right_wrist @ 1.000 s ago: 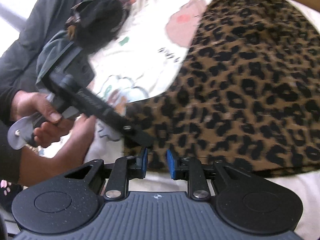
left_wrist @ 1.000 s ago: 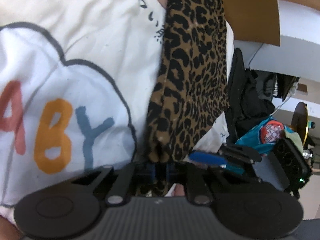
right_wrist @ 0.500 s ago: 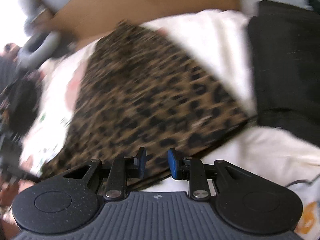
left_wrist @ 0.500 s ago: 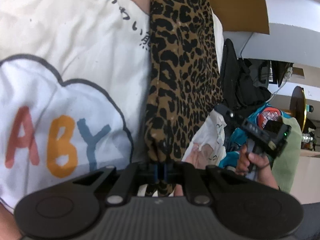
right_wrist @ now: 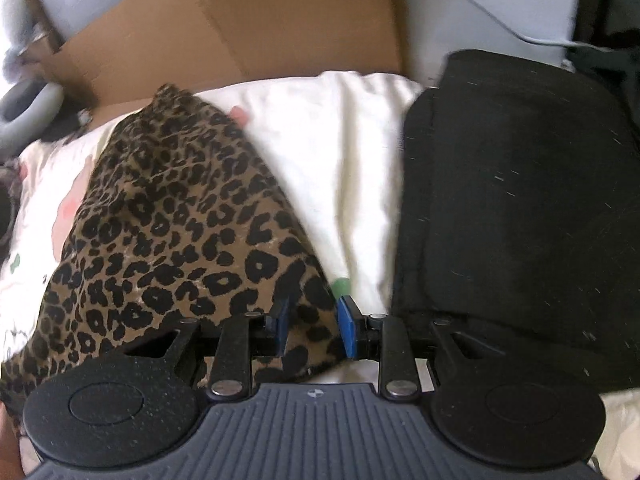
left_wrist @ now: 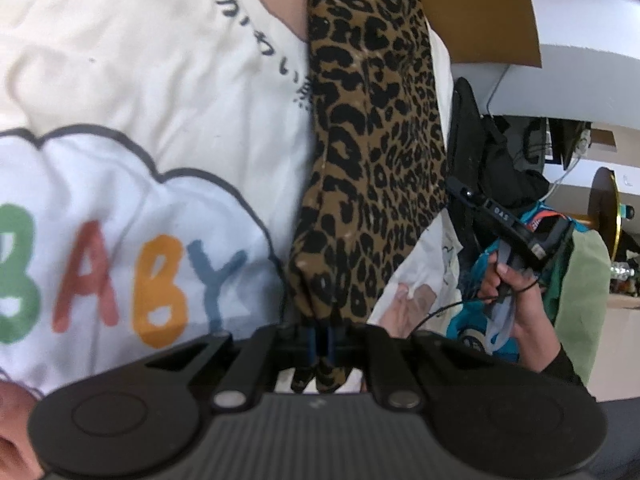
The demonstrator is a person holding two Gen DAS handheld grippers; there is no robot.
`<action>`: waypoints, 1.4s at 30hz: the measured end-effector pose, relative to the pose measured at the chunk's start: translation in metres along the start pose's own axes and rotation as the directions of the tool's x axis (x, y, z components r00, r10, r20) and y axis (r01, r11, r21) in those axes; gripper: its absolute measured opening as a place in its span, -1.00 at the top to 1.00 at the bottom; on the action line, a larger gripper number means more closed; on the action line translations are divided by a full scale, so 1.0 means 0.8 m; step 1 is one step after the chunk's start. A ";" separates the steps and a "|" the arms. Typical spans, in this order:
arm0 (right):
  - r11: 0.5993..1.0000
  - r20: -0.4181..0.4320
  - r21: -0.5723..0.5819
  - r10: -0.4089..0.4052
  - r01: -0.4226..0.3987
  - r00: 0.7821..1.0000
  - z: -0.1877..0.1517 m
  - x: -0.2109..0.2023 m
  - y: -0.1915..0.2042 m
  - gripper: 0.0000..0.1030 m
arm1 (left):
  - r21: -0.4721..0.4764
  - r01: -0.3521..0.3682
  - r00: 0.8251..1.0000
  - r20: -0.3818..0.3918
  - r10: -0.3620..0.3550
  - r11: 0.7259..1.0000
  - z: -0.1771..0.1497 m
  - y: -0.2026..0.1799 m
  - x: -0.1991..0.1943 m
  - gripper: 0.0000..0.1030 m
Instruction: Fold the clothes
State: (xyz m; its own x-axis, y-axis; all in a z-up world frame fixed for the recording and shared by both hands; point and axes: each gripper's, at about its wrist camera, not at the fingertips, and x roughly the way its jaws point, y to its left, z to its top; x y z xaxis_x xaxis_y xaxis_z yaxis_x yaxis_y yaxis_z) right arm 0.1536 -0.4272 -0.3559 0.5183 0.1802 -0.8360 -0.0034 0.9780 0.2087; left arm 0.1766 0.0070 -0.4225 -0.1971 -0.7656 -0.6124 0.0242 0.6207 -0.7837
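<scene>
Now the leopard-print garment (left_wrist: 372,168) lies as a long strip on the white printed sheet (left_wrist: 152,80), its long axis running away from the left gripper (left_wrist: 320,338), which is clamped on its near end. The right gripper (right_wrist: 312,326) is opening over a corner of the cloth, pads not pressing. A black bag (right_wrist: 520,216) sits just right; cardboard (right_wrist: 240,28) stands behind.

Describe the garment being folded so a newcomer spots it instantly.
Start at the cream BABY-print sheet covering the surface. On it lies the leopard-print garment, left of a black bag. It alone has brown fabric with black spots.
</scene>
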 end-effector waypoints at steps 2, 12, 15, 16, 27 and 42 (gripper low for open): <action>0.999 -0.012 -0.033 0.010 -0.010 1.000 0.004 0.010 0.004 0.45 | -0.002 -0.009 1.000 0.005 0.009 1.000 0.001 0.000 -0.002 0.90; 0.995 -0.092 -0.066 0.064 -0.070 0.994 0.016 0.044 -0.007 0.16 | -0.009 -0.030 0.999 0.013 0.030 1.000 -0.001 0.004 -0.008 0.90; 0.991 -0.120 -0.084 0.096 -0.106 0.988 0.021 0.050 -0.010 0.10 | -0.006 -0.031 0.999 0.012 0.031 1.000 -0.002 0.004 -0.009 0.90; 0.989 -0.128 -0.098 0.096 -0.109 0.987 0.022 0.052 -0.008 0.10 | -0.003 -0.033 0.999 0.012 0.033 0.999 -0.002 0.005 -0.011 0.90; 0.980 -0.165 -0.076 0.167 -0.182 0.972 0.036 0.060 -0.017 0.09 | -0.018 -0.042 0.999 0.028 0.043 0.999 -0.003 0.013 -0.021 0.91; 0.961 -0.207 0.066 0.278 -0.270 0.938 0.048 0.075 -0.044 0.12 | -0.030 0.026 0.998 0.052 -0.025 0.999 0.002 0.024 0.000 0.58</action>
State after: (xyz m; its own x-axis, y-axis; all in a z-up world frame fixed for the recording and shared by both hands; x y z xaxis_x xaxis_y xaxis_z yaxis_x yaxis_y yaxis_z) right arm 0.2175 -0.4546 -0.3935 0.3085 0.4629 -0.8310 -0.0867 0.8837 0.4600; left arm 0.1785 0.0184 -0.4378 -0.1462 -0.7885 -0.5975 -0.0102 0.6051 -0.7961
